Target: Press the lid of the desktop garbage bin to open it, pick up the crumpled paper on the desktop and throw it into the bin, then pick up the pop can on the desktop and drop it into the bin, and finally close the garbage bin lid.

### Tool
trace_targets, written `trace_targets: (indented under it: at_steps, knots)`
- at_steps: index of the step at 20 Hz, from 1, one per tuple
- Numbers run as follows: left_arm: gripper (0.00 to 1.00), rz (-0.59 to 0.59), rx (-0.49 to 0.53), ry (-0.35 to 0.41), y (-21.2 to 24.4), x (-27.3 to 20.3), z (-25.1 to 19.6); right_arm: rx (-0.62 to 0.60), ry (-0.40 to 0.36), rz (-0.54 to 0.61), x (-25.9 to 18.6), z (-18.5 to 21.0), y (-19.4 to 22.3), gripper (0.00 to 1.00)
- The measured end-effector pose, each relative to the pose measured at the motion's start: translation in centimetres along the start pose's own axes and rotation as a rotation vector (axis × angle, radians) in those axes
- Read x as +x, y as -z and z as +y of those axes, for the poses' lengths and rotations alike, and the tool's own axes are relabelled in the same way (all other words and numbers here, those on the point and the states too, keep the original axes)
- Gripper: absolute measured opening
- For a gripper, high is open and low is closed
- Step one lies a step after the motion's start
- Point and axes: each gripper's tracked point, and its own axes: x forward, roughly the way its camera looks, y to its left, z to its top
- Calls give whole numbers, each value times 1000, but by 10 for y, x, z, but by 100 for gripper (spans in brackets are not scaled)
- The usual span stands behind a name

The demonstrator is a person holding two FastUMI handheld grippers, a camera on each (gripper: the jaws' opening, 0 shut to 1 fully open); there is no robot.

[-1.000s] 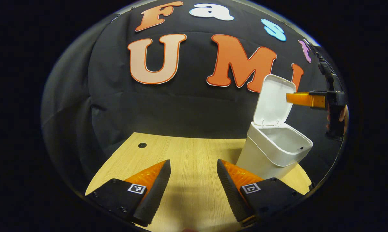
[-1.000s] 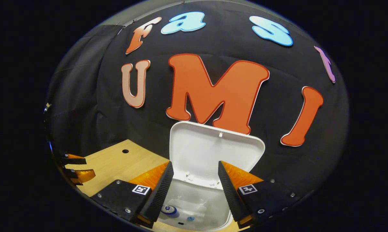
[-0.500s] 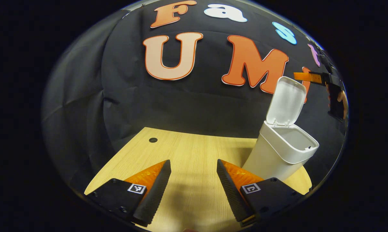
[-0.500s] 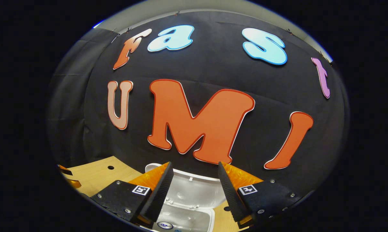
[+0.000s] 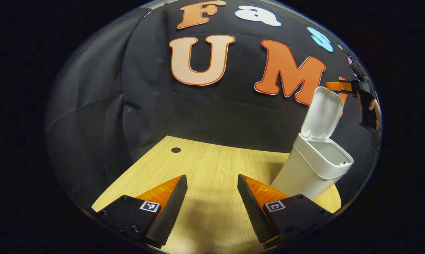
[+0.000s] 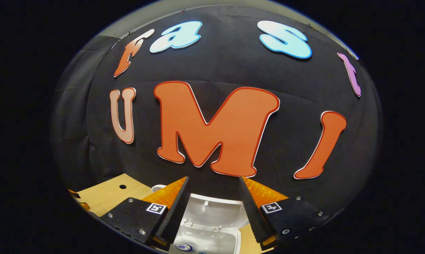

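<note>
Left claw [image 5: 212,201] low over the pale wood-grain tabletop [image 5: 212,165], fingers apart, nothing between them. Beyond it to the right, the white plastic desktop bin [image 5: 313,169] stands with its hinged white lid [image 5: 323,111] raised. Right claw [image 6: 212,208] spread wide above the lid's top edge, gripping nothing. Blue-topped pop can [image 6: 182,247] lies inside the bin.

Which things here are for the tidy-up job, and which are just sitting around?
For the job:
- garbage bin, standing on the table
- its lid, flipped up
- pop can, already inside the bin
- right gripper, open, above the lid
- left gripper, open and holding nothing

Just there:
- wooden table
- round hole in the table
</note>
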Motion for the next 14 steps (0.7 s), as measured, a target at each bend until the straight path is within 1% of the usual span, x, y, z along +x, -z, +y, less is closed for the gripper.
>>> trace_targets:
  at_steps: [4,6,7,8,9,10,14]
  knots:
    - [93,4,16,30,-1,3,-8,17,-26,20,-22,6,10,82]
    - [92,7,28,48,-2,5,-14,46,-45,39,-30,12,22,82]
    - [92,10,33,57,-2,7,-17,58,-52,73,-36,16,36,82]
    - [93,12,40,71,-1,9,-21,57,-53,100,-40,19,47,83]
    - [93,14,46,81,-1,10,-24,48,-50,123,-45,21,57,86]
    - [93,16,52,91,0,10,-27,40,-50,136,-48,22,63,83]
    - [92,27,72,125,1,16,-38,26,-42,170,-61,27,81,84]
